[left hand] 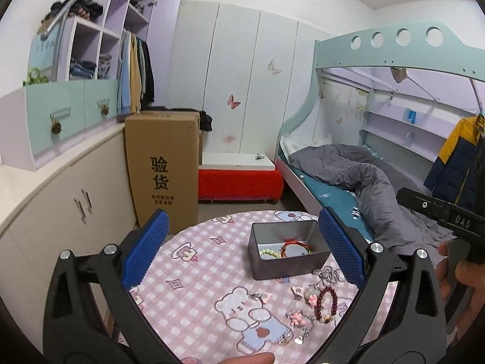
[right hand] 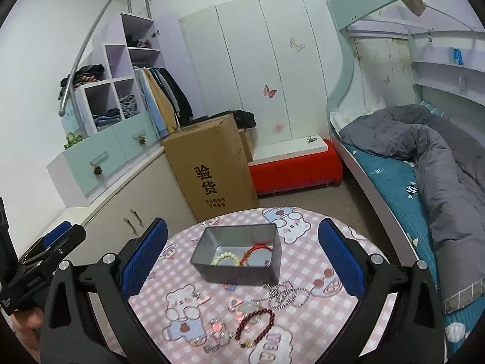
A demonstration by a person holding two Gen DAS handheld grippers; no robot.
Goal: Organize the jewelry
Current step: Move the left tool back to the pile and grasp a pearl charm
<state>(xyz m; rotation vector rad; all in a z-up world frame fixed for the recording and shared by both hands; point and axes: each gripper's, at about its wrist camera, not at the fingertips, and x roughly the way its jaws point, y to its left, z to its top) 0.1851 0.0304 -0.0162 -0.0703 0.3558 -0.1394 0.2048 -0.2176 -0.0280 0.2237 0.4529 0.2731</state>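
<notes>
A grey metal tin (left hand: 288, 263) (right hand: 239, 273) stands on the round table with the pink checked cloth (left hand: 194, 273) (right hand: 306, 261). It holds a pale green bead bracelet (right hand: 225, 258) and a red cord bracelet (right hand: 257, 250). In front of the tin lie a dark red bead bracelet (left hand: 329, 303) (right hand: 256, 323), a silver ball chain (right hand: 286, 295) and pink charm pieces (left hand: 298, 318) (right hand: 216, 327). My left gripper (left hand: 242, 239) and right gripper (right hand: 242, 248) are both open and empty, above the table.
A tall cardboard box (left hand: 165, 163) stands behind the table by beige cabinets (left hand: 60, 206). A red bench (left hand: 239, 179) sits by the wardrobe. A bunk bed with a grey duvet (right hand: 439, 157) is to the right.
</notes>
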